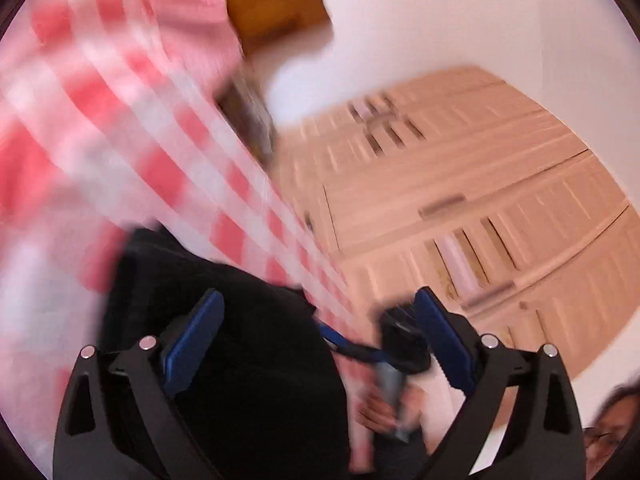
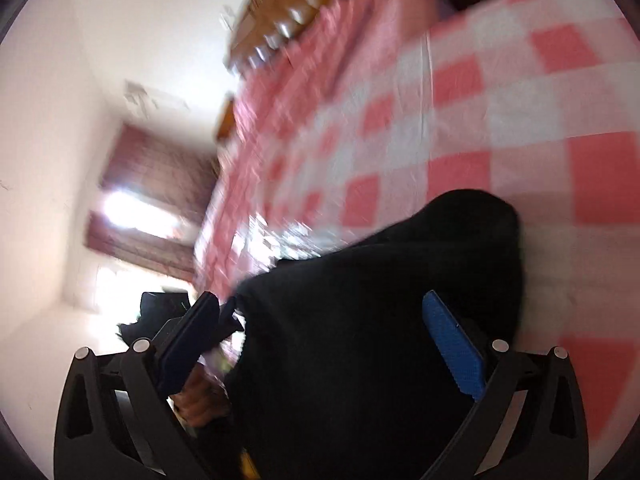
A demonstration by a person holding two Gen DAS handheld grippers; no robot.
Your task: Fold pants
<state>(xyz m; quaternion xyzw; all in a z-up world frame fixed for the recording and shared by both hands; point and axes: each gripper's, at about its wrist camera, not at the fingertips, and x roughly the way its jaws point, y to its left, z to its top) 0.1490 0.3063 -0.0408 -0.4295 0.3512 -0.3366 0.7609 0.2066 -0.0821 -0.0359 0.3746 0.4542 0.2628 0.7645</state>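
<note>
The black pants (image 1: 224,344) lie bunched on a bed with a red and white checked sheet (image 1: 120,120). In the left wrist view my left gripper (image 1: 320,340) is open, its blue pads wide apart, with the pants between and below the fingers. The other gripper (image 1: 400,344) shows near my right finger, held by a hand. In the right wrist view my right gripper (image 2: 332,344) is open over the pants (image 2: 380,340), which fill the space between the pads. Both views are tilted and blurred by motion.
A light wooden louvred wardrobe (image 1: 480,200) stands beside the bed. A brown wooden headboard (image 2: 288,4) and a pink pillow (image 2: 360,40) sit at the bed's far end. A curtained window (image 2: 148,200) is on the wall. A person's face (image 1: 612,432) shows at the lower right.
</note>
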